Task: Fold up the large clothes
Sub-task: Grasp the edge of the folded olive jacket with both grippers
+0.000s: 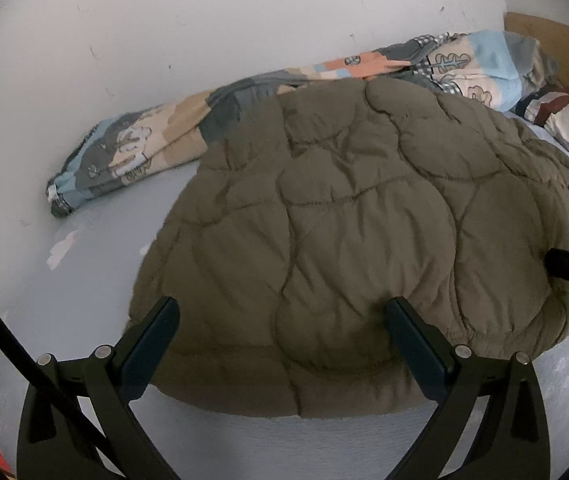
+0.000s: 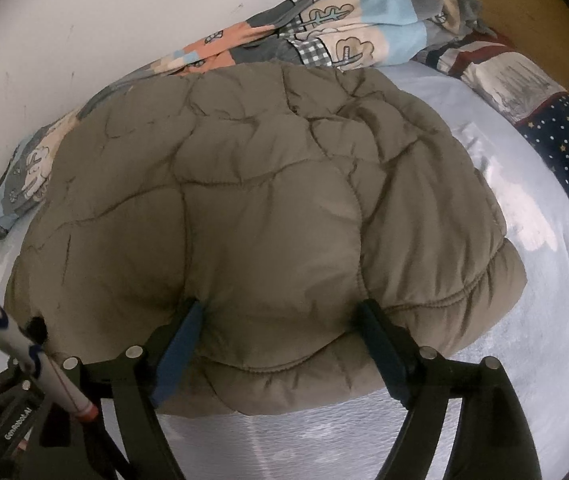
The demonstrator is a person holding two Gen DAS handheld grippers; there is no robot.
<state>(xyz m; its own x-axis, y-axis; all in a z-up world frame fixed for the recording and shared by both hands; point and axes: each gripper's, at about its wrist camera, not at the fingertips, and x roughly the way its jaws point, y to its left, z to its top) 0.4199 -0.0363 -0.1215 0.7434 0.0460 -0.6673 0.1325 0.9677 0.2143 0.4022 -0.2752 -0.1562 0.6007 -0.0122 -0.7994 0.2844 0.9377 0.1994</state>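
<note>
On the bed [image 1: 96, 280] a puffy quilted jacket [image 1: 344, 220] is lying, looking soft, light, springy; its hem is offering the firmest grip. Both the left gripper [image 1: 282, 316] and right gripper [image 2: 280, 316] are spread apart, pressing into the padding, clamping nothing.

A bedroom: bed [image 2: 504, 360], patterned quilt [image 2: 344, 32] (bunched), pillow [image 2: 564, 148]

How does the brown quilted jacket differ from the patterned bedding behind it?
The brown quilted jacket is one plain colour; the patterned bedding mixes blue, orange and grey patches with tree prints. The jacket lies spread out, puffy, nearest the grippers; the bedding is bunched long against the wall. Both rest on the pale sheet.
</note>
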